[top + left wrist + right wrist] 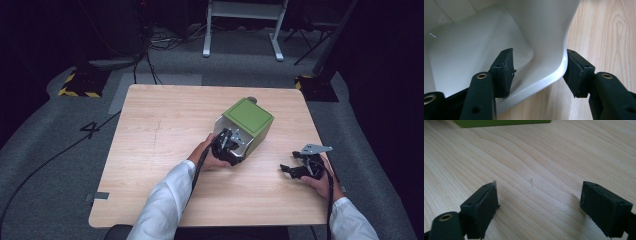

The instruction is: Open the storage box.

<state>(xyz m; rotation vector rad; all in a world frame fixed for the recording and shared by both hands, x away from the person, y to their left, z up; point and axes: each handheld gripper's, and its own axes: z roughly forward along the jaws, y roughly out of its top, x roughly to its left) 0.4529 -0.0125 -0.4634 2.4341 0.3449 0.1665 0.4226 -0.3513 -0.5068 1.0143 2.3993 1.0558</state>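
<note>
High view: the green and white box (245, 125) lies tipped on its side near the middle of the wooden worktop (150, 150), its open end facing me, and my left claw (227, 145) is at that opening. My right claw (295, 162) rests on the worktop well apart from the box, to the right, with its jaws spread. Left gripper view: my left claw (536, 72) pinches the white wall of the box (549, 50); one pad (504, 72) is inside the white hollow, the other pad (576, 72) is outside, touching the rim. Right gripper view: my right claw (539, 205) is wide apart and holds nothing, only bare wood (536, 157) lies between the jaws, and the green side of the box (499, 123) is at the top edge.
</note>
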